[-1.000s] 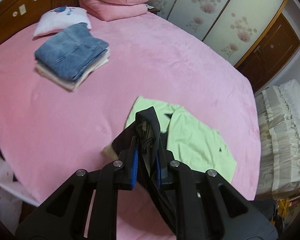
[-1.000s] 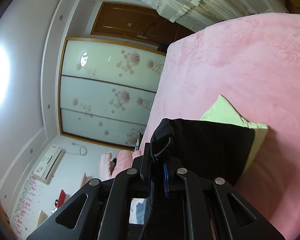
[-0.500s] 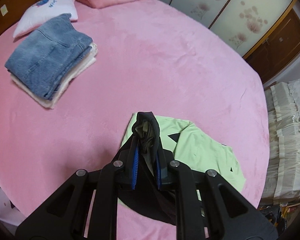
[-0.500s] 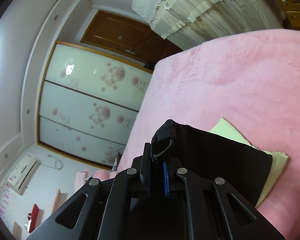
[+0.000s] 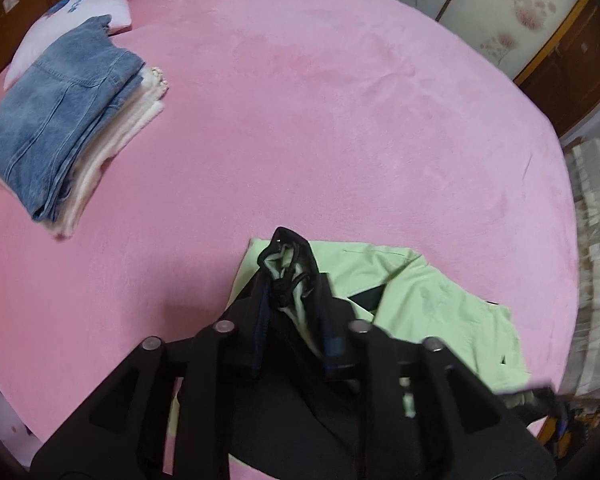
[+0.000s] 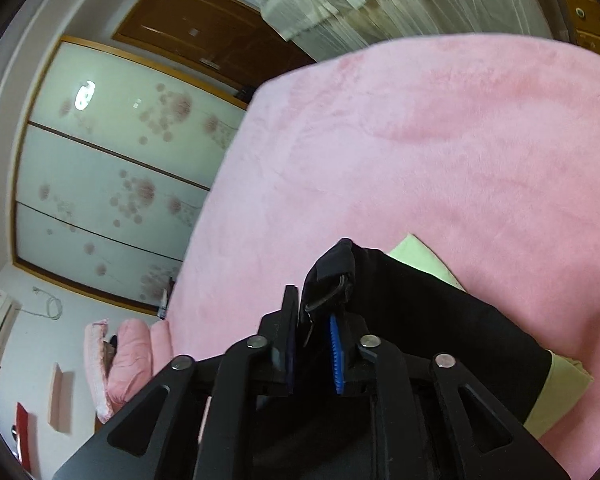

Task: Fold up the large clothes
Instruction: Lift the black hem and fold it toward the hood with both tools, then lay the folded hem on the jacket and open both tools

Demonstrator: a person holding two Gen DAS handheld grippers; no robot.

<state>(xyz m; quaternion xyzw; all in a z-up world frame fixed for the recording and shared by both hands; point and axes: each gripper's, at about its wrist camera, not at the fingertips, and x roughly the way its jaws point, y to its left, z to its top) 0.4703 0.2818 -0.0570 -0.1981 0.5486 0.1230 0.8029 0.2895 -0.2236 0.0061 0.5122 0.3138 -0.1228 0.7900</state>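
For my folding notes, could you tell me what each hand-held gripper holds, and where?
Both are opening around bunched edges of the black garment: left hand-held gripper, right hand-held gripper.

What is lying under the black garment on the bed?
A light green garment lies spread under the black garment on the pink bed cover, showing past its edges in both wrist views. How far the green extends beneath is hidden by the black cloth and grippers.

Left gripper (image 5: 294, 312): jaws opening, black-and-green garment (image 5: 420, 300) bunched between them.
Garment: on the pink bed (image 5: 320, 120), near edge.
Folded jeans (image 5: 56, 120): far left of the garment (atop white clothes).
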